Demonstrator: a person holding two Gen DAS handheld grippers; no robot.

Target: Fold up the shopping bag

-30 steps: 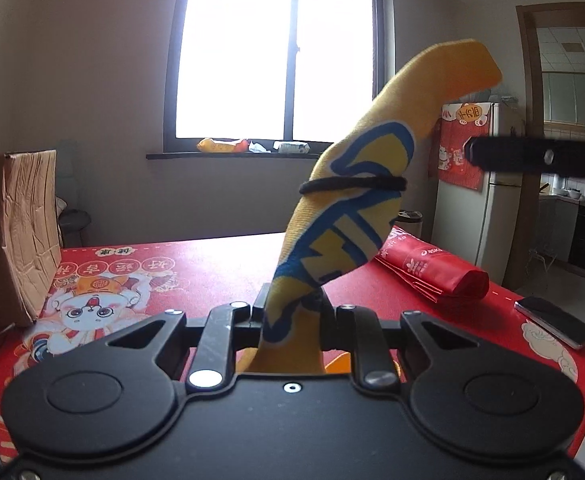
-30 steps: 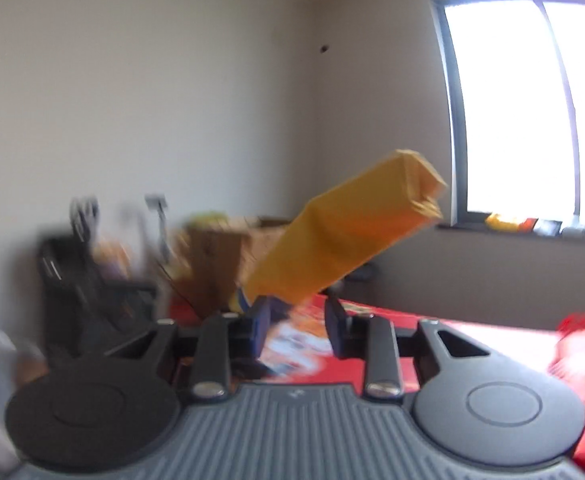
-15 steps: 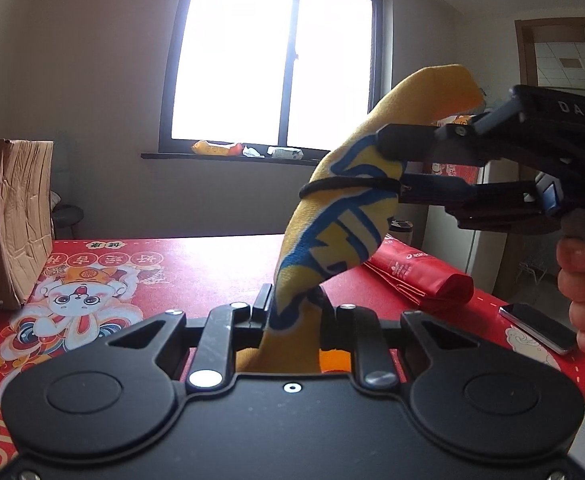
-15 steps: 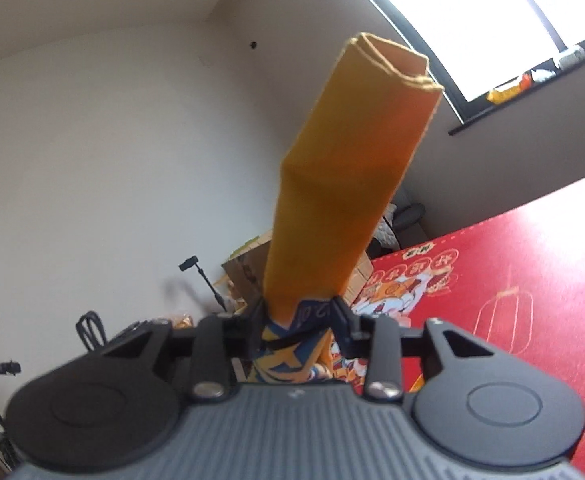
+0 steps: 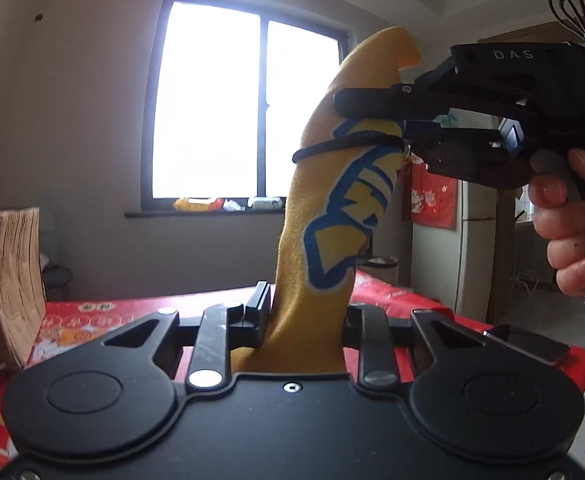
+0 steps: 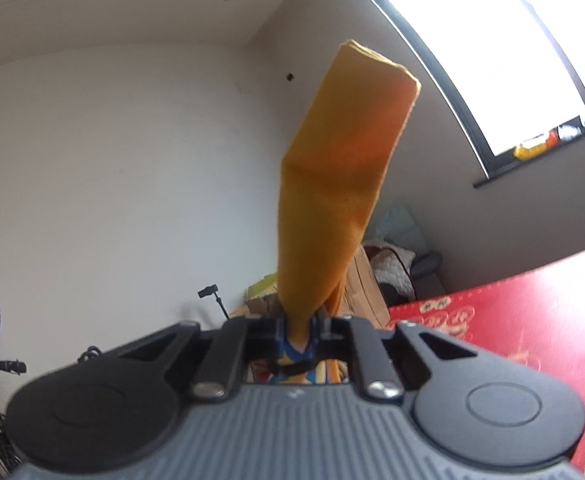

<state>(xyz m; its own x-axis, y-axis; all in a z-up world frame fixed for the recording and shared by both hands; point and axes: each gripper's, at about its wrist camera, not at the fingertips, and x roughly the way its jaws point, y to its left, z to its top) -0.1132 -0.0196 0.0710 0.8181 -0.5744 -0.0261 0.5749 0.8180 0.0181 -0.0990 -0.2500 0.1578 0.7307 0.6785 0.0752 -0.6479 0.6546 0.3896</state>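
A yellow shopping bag (image 5: pixel 332 220) with blue print is rolled into a long bundle and stands upright above the table. A black elastic band (image 5: pixel 332 146) loops around its upper part. My left gripper (image 5: pixel 304 304) holds the bundle's lower end; its jaws are opening while the fingers still touch the cloth on both sides. My right gripper (image 5: pixel 372 120), held by a hand (image 5: pixel 572 220), reaches in from the right at band height. In the right wrist view the right gripper (image 6: pixel 302 326) is closing and pinches the bag (image 6: pixel 332 184), with the band (image 6: pixel 292 368) just below its fingers.
A table with a red printed cloth (image 5: pixel 112 312) lies below. A cardboard box (image 5: pixel 8 280) stands at its left end. A dark phone (image 5: pixel 528 340) lies near the right edge, and another red folded bag (image 5: pixel 380 292) lies behind the yellow one. A fridge (image 5: pixel 476 260) stands at the right.
The right gripper came in from the right and closed on the bag near the band. The left gripper's jaws have spread a little, and both grippers have risen with the bag.
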